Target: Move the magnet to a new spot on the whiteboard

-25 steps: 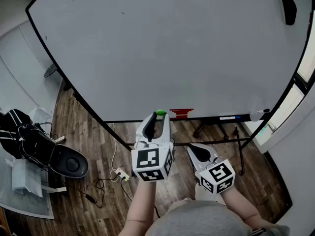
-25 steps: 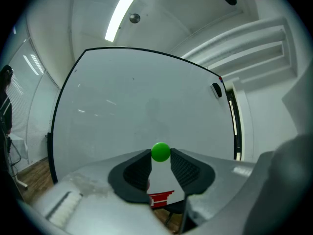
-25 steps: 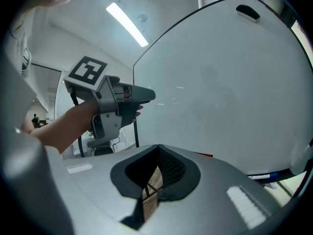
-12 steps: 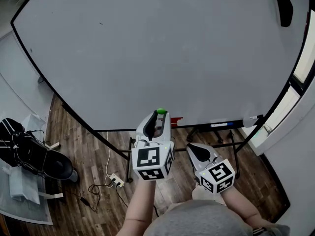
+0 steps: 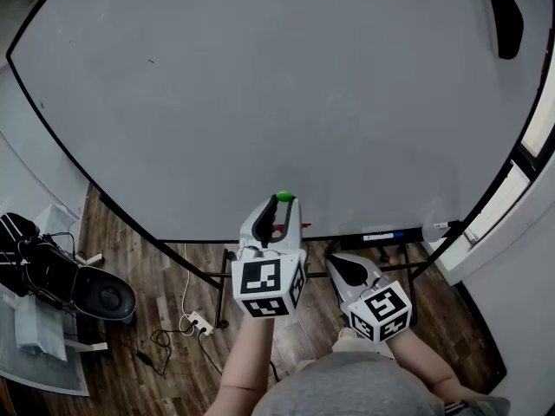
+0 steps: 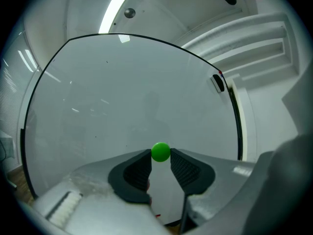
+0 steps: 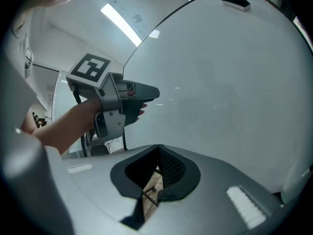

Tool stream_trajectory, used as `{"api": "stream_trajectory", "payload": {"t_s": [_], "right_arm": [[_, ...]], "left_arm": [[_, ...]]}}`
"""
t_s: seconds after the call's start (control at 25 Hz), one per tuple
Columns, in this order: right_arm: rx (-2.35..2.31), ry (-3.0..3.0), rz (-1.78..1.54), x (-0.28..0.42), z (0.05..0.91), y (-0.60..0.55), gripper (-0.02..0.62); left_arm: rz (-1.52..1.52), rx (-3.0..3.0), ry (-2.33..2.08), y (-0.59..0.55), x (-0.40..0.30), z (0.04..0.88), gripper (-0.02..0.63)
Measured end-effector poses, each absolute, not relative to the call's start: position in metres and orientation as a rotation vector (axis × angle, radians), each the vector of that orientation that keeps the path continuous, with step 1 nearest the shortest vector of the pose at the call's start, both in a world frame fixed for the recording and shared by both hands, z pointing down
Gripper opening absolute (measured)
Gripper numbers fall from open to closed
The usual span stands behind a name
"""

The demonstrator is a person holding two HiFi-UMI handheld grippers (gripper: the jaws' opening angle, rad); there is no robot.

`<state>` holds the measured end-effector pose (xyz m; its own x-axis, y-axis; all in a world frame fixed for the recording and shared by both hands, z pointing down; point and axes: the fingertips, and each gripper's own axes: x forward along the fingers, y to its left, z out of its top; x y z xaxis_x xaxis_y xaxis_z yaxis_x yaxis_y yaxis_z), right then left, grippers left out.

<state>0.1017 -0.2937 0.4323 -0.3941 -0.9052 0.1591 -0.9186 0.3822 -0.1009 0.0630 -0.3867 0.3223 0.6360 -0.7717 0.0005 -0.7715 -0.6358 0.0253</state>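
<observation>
Your left gripper [image 5: 282, 204] has its jaws clamped on the green magnet [image 6: 161, 152], held facing the whiteboard [image 5: 260, 102] and apparently short of it. Right gripper [image 7: 157, 150] jaws are together, empty. Pickup done; placement at a new spot remains.

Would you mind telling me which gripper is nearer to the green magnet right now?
Left. The left gripper holds the green magnet between its jaw tips; the right gripper is apart, to its right, shut and empty.

- The left gripper [image 5: 279, 204], carrying the green magnet [image 5: 283, 198], is closing in on the whiteboard [image 5: 260, 85] ahead of it.
- The right gripper [image 5: 335, 263] is advancing beside the left one.
- The whiteboard's bottom edge is dropping below the magnet.
</observation>
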Motion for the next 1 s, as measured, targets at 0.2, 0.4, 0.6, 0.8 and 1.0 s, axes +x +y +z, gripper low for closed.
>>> {"api": "stream_trajectory", "payload": {"t_s": [0.2,0.4,0.6,0.8,1.0], "right_arm": [[1.661,-2.569,0.258,0.114,0.429,-0.303,-0.011],[1.648,-2.585,0.259,0.129,0.43,-0.311,-0.011],[1.632,-2.596,0.267,0.148,0.432,-0.319,-0.011],[1.617,-2.602,0.27,0.161,0.434,-0.327,-0.009],[1.593,-2.611,0.281,0.168,0.436,-0.335,-0.011]], "left_arm": [[-0.016,2.817,-1.345,-0.396,0.079,0.32,0.133],[-0.011,2.814,-1.369,-0.406,0.094,0.318,0.133],[-0.005,2.802,-1.388,-0.417,0.113,0.321,0.133],[0.002,2.785,-1.411,-0.428,0.124,0.325,0.133],[0.01,2.763,-1.442,-0.439,0.13,0.326,0.133]]}}
